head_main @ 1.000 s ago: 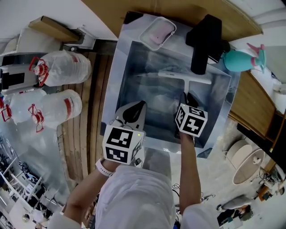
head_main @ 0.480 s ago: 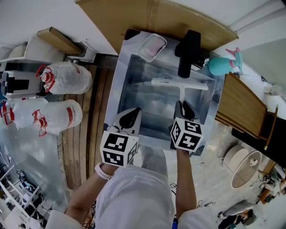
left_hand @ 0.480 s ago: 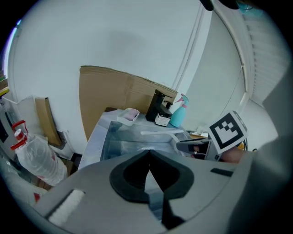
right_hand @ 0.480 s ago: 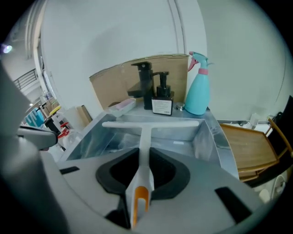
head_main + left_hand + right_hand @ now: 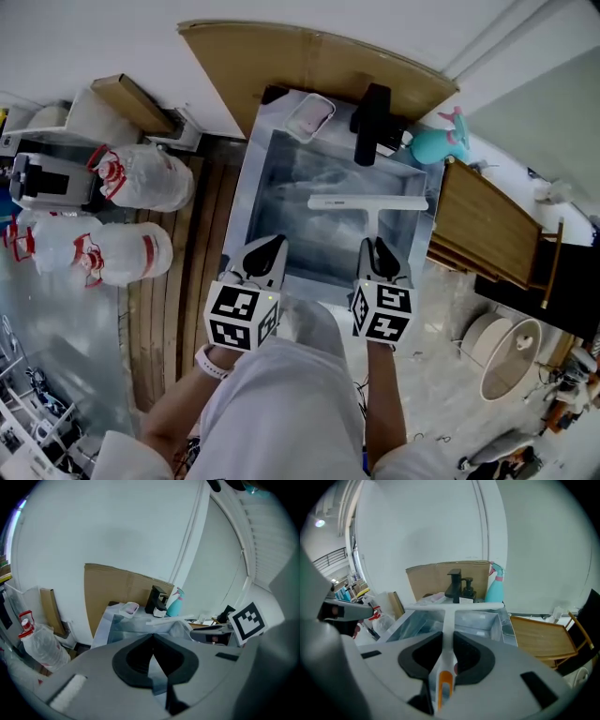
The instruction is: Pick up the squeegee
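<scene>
Holding squeegee (image 5: pixel 367 202) by handle in right gripper (image 5: pixel 377 248) jaws, tight; lifted off sink (image 5: pixel 255 178) floor since a second ago, blade at 12 o'clock above basin. Pick looks done. Keeping left gripper (image 5: pixel 265 251) jaws together, empty.

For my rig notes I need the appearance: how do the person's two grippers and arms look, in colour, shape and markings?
The left gripper and the right gripper look alike: a light grey body, a tapering claw lined with black pads, and a white cube printed with black square markers. The left wrist has a white wristband. The person wears white clothing.
</scene>
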The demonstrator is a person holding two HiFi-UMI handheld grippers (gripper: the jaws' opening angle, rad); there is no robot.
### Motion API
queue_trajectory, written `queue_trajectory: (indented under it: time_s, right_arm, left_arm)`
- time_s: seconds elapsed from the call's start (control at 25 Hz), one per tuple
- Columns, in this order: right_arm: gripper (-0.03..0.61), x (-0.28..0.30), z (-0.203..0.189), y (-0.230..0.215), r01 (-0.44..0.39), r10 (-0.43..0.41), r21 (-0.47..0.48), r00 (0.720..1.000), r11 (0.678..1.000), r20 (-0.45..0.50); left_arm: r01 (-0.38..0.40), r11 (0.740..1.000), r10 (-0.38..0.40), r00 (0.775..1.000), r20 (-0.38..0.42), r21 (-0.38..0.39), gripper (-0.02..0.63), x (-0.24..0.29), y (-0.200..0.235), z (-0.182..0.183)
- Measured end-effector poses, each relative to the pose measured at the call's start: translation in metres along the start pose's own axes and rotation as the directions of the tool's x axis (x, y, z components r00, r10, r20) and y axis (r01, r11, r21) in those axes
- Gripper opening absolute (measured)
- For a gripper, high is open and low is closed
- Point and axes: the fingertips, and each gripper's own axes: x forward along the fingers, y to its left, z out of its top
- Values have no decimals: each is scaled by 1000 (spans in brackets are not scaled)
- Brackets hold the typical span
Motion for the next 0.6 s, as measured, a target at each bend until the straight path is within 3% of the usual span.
queue_trajectory:
  time_s: [0.6]
  right_arm:
    - [63,-109,25,-1,17,-17,4,982,1000,189]
  left_arm:
    - [-17,1000,17,990,137,2,5,-76,-21,27]
